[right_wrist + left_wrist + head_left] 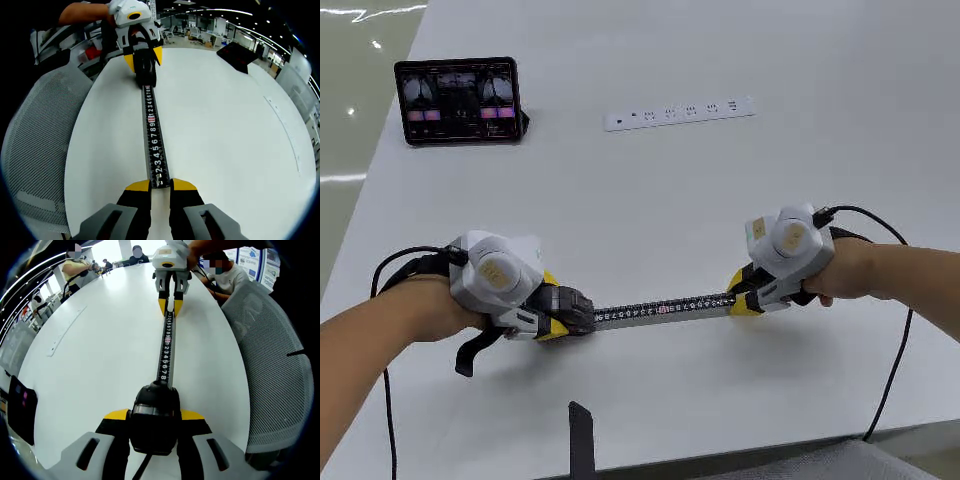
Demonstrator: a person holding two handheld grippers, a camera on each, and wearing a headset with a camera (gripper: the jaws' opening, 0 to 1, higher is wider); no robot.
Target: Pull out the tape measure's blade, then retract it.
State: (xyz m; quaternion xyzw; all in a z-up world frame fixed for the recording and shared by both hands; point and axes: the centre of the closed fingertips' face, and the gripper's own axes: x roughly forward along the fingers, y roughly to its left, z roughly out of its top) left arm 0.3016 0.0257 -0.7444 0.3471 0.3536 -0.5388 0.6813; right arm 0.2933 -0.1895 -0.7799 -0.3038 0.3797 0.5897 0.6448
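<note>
Where right gripper [160, 186] pinches blade [152, 132], digits 2–9, left gripper [155, 414] clamping case [154, 432]

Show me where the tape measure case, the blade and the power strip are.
tape measure case [155, 415], left gripper view, top of black body
blade [153, 135], right gripper view, numbered face
power strip [680, 113], head view, middle of strip

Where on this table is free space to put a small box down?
Free: the wide white patch of table between the power strip and the blade; also the gap between tablet and power strip. Crowded: the near edge, where the left tool holds the tape measure and the right tool grips the blade's tip.
</note>
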